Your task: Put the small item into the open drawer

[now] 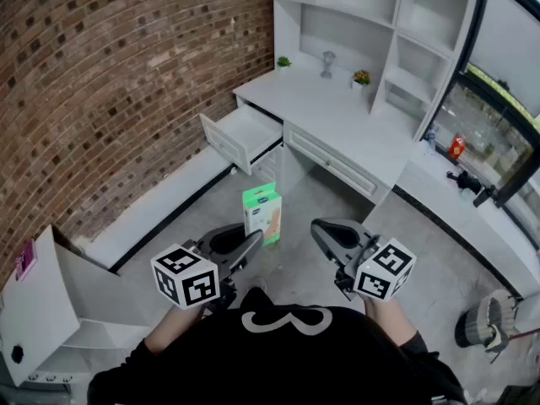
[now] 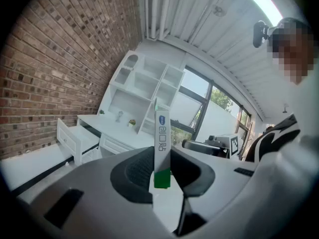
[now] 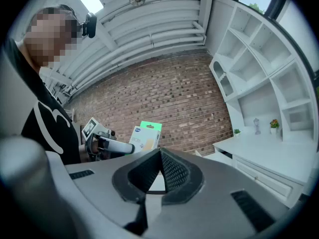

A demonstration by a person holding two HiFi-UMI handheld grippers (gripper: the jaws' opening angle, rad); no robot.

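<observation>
My left gripper point(image 1: 251, 243) is shut on a small flat box point(image 1: 262, 213), white with a green top and base, and holds it upright above the grey floor. In the left gripper view the box point(image 2: 161, 141) shows edge-on, pinched between the two pads. The open drawer point(image 1: 242, 136) juts from the left end of the white desk point(image 1: 337, 112), well ahead of the box; it also shows at the left as the drawer point(image 2: 74, 138). My right gripper point(image 1: 324, 231) hovers beside the left one, shut with nothing in it point(image 3: 160, 157); from it I see the box point(image 3: 144, 137).
A white shelf unit point(image 1: 380, 11) rises behind the desk, which carries two small plants point(image 1: 361, 78) and a glass ornament point(image 1: 327, 61). A brick wall point(image 1: 110, 83) runs along the left. A white cabinet point(image 1: 38, 298) stands at the lower left and a grey bin point(image 1: 485, 321) at the lower right.
</observation>
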